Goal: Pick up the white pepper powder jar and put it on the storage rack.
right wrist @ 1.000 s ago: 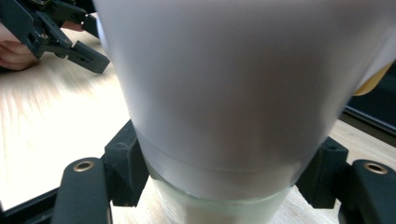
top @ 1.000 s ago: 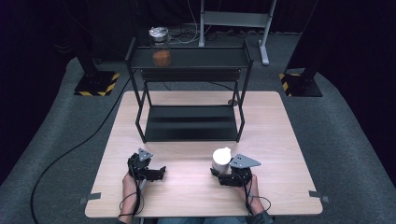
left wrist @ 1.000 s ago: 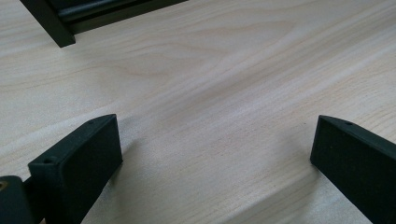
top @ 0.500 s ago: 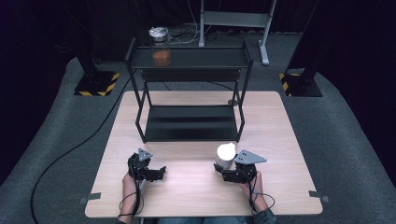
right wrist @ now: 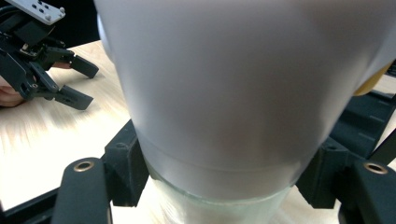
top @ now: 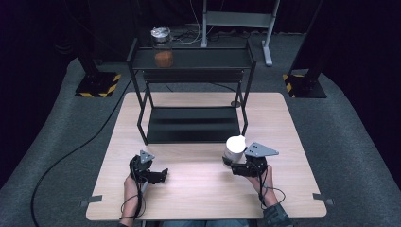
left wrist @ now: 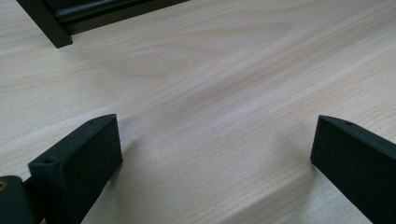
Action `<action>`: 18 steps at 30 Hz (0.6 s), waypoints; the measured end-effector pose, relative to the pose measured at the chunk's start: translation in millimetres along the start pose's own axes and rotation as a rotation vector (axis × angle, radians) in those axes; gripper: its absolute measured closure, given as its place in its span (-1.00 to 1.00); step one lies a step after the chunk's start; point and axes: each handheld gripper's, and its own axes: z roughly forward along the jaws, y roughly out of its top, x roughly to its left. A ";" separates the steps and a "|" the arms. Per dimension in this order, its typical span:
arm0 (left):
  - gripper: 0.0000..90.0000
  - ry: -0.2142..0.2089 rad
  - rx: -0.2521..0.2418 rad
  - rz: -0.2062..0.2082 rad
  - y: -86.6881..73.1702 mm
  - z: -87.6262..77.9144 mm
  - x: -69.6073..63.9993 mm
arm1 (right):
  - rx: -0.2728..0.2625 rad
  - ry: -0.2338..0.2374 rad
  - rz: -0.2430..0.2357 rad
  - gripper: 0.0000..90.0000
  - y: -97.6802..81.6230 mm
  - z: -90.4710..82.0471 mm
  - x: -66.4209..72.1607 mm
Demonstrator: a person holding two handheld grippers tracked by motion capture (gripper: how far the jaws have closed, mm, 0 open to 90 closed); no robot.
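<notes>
My right gripper (top: pixel 232 164) is shut on a jar with a white lid (top: pixel 235 144), held upright above the table's front right part. In the right gripper view the pale lid (right wrist: pixel 233 84) looms large, and both black jaws press on the glass (right wrist: pixel 219 205) just under it. My left gripper (top: pixel 160 176) rests low at the front left with its jaws wide open and nothing between them; in the left gripper view (left wrist: pixel 215 149) bare wood lies between its two black jaws. The left gripper (right wrist: pixel 79 84) also appears at the far left of the right gripper view.
A black two-level rack (top: pixel 191 59) stands at the table's back half, its lower shelf (top: pixel 191 125) bare. A glass jar with orange contents (top: pixel 162 47) sits on the top shelf at the left. The wooden table (top: pixel 198 198) has room in front of the rack.
My right gripper has lifted the white-lidded jar, which now sits higher and slightly further right in the high view. The left gripper has stayed put.
</notes>
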 end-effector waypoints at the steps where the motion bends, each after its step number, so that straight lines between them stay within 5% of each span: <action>1: -0.97 0.000 0.001 0.000 0.1 -0.1 0.1 | 0.001 0.000 -0.003 -0.34 2.5 -0.2 -0.9; 18: -0.97 0.007 0.002 0.005 0.4 0.5 -2.1 | -0.009 0.013 -0.039 -0.34 40.1 -3.7 -20.6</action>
